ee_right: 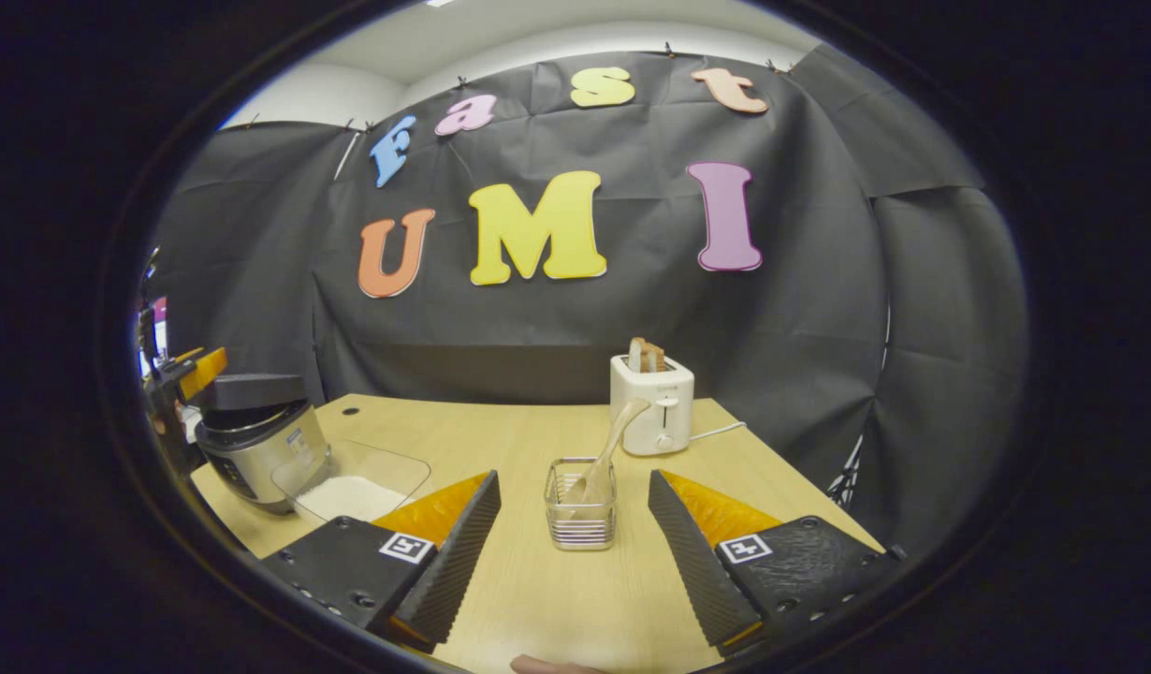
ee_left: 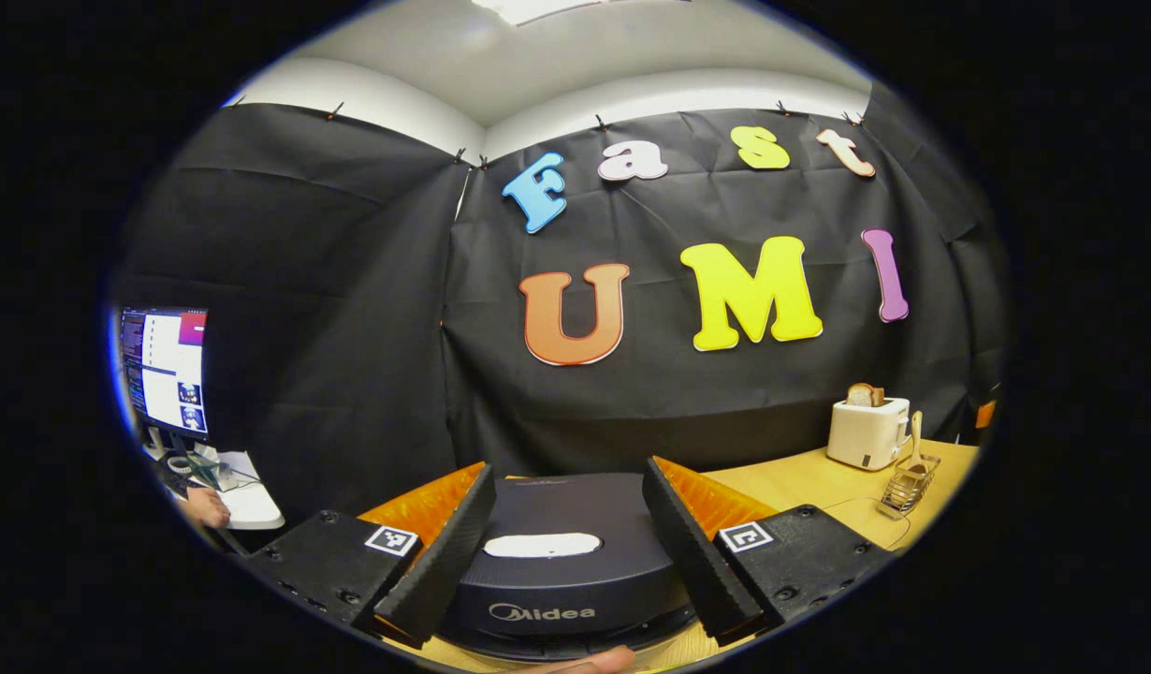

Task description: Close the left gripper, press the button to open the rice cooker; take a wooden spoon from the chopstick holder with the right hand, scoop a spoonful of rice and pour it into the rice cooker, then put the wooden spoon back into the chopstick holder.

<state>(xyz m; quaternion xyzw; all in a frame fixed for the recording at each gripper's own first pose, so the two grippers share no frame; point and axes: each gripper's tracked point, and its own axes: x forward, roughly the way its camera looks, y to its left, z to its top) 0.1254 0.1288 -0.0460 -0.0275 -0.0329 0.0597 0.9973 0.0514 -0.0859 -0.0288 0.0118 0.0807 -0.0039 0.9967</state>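
Your left hand-held gripper [ee_left: 566, 538] is spread wide, its fingers flanking the closed rice cooker [ee_left: 561, 562] lid without touching it. Your right hand-held gripper [ee_right: 575, 543] is likewise released, empty above the tabletop [ee_right: 501, 440]. Between its fingers stands the chopstick holder [ee_right: 581, 515], the wooden spoon [ee_right: 605, 454] leaning inside; a toaster [ee_right: 652, 404] sits behind.

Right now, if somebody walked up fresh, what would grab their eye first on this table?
Probably the dark rice cooker, lid shut, sitting right under the open left gripper. Next, the wire chopstick holder mid-table ahead of the open right gripper, with the wooden spoon leaning out of it. Behind stands a white toaster with bread in it.
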